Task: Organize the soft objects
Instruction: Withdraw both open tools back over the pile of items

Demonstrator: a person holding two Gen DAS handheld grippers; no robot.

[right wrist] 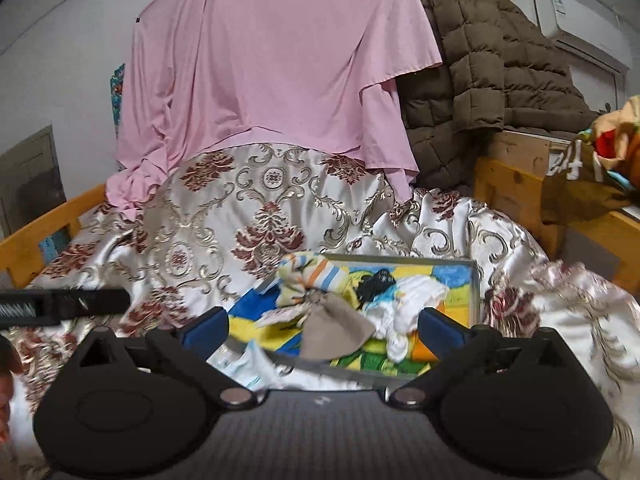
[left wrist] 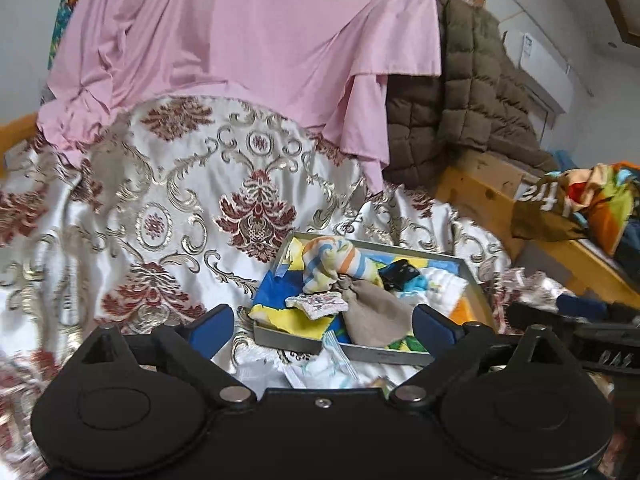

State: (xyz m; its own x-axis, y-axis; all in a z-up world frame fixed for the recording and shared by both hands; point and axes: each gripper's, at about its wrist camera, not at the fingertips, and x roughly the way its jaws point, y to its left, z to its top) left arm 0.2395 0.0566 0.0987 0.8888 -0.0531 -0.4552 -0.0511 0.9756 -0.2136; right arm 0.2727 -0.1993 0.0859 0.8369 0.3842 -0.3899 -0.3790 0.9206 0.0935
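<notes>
A shallow grey tray (left wrist: 360, 350) (right wrist: 476, 292) with a colourful bottom lies on a white bedcover with red and gold patterns (left wrist: 160, 200). Heaped in it are a striped cloth (left wrist: 332, 264) (right wrist: 308, 280), a grey-beige cloth (left wrist: 376, 312) (right wrist: 332, 328), a small patterned patch (left wrist: 316, 303), a black item (left wrist: 400, 274) and a white cloth (left wrist: 444, 286) (right wrist: 404, 316). My left gripper (left wrist: 323, 326) hovers short of the tray's near side, open, with nothing between its blue pads. My right gripper (right wrist: 324, 327) is also open and holds nothing, just short of the tray.
A pink sheet (left wrist: 240, 40) hangs behind the bedcover, with a brown quilted jacket (left wrist: 460, 100) to its right. A wooden bed frame (left wrist: 480, 192) runs along the right, with a bright printed cloth (left wrist: 592, 208) on it. A clear plastic packet (left wrist: 332, 368) lies before the tray.
</notes>
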